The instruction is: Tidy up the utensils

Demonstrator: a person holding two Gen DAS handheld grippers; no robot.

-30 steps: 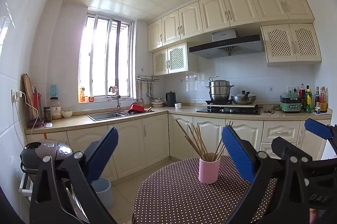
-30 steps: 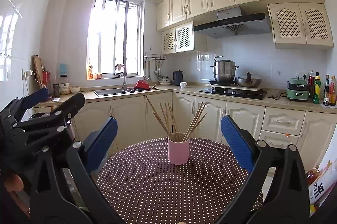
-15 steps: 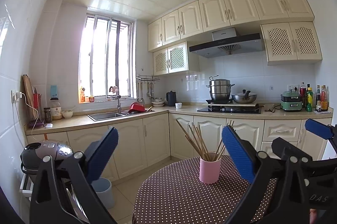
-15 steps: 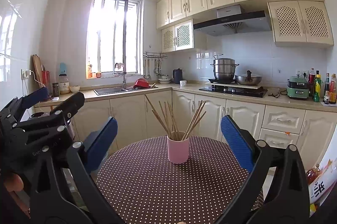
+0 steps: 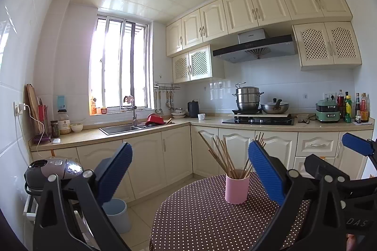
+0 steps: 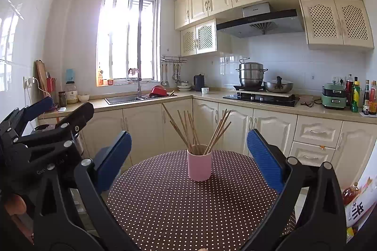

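We hold the left gripper and right gripper spread wide and empty, clear of the table. The wooden chopsticks stand fanned in the pink cylindrical cup on the dotted brown tablecloth, seemingly all gathered there.

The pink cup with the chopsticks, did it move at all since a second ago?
No. In the right wrist view the pink cup sits at the same spot on the dotted table, still lined up under the same cabinet doors.

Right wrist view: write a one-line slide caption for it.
Open right claw faces a pink cup of wooden chopsticks standing on a polka-dot table in a kitchen.
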